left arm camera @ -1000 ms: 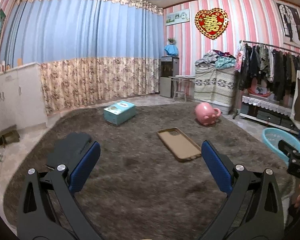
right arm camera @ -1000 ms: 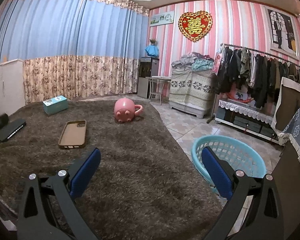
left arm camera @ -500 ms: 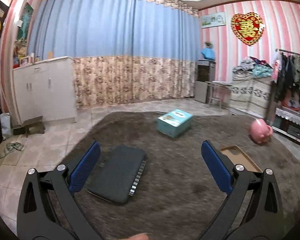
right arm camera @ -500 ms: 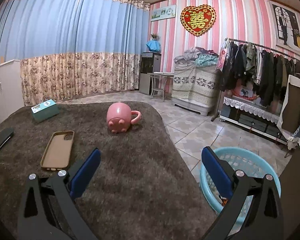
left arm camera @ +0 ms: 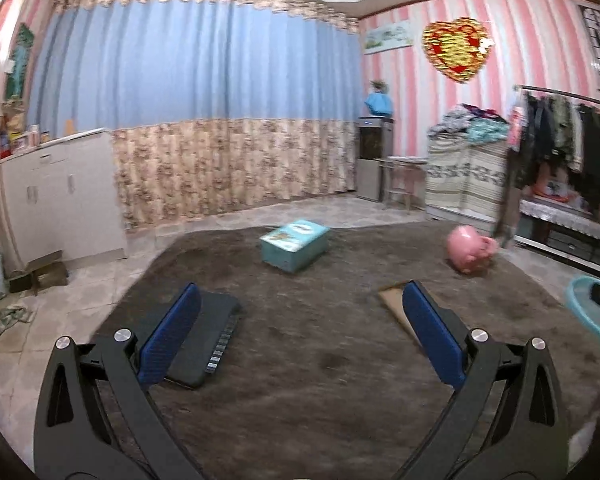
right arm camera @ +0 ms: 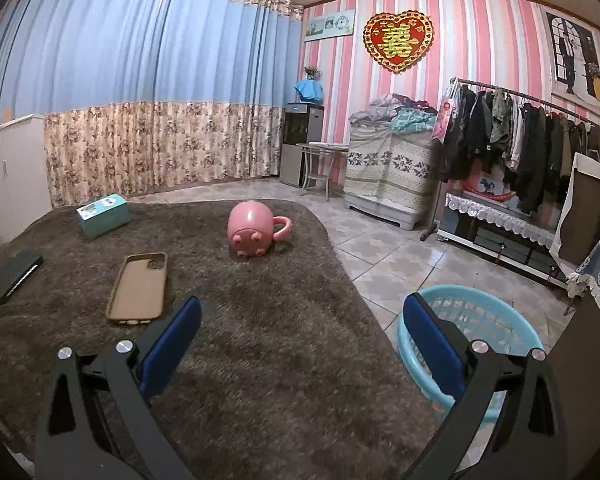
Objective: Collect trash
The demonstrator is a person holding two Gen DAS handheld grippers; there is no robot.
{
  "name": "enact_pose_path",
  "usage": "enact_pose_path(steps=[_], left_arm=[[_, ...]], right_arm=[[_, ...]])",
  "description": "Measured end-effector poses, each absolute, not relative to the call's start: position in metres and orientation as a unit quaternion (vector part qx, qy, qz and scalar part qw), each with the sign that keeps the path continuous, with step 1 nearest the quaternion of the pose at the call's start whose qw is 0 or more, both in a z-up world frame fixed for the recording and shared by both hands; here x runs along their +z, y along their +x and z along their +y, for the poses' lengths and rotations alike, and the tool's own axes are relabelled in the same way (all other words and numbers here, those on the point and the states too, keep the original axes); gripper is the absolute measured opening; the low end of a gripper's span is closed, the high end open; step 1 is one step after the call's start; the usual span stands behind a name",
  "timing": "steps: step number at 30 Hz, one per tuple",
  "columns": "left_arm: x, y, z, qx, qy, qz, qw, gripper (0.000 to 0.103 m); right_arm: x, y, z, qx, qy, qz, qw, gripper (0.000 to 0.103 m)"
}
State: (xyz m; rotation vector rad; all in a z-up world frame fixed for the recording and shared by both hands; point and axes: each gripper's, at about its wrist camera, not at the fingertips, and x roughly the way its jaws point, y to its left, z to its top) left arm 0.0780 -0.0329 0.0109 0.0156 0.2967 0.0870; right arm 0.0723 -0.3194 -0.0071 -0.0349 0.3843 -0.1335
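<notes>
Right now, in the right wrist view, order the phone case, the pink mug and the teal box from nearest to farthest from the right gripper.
Measured from the right gripper, which is open and empty:
1. Phone case, lying flat on the rug, ahead to the left.
2. Pink mug, tipped on its side, mid-rug, straight ahead.
3. Teal box, far left, near the rug's back edge.

Pink mug (right arm camera: 252, 230), teal box (right arm camera: 103, 215), tan phone case (right arm camera: 139, 288), light blue basket (right arm camera: 470, 330), brown shaggy rug (right arm camera: 268, 320), pink-striped walls (right arm camera: 356, 92).
</notes>
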Motion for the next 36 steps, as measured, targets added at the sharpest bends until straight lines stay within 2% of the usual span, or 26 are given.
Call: enact_pose_path(steps=[13, 36], left_arm=[[0.013, 0.054, -0.084, -0.02, 0.014, 0.146, 0.989, 0.098], [0.008, 0.051, -0.089, -0.028, 0.02, 0.167, 0.985, 0.098]], right_arm=[[-0.001, 0.047, -0.314, -0.052, 0.003, 0.181, 0.982, 0.099], [0.008, 0.036, -0.324, -0.065, 0.009, 0.177, 0.982, 0.099]])
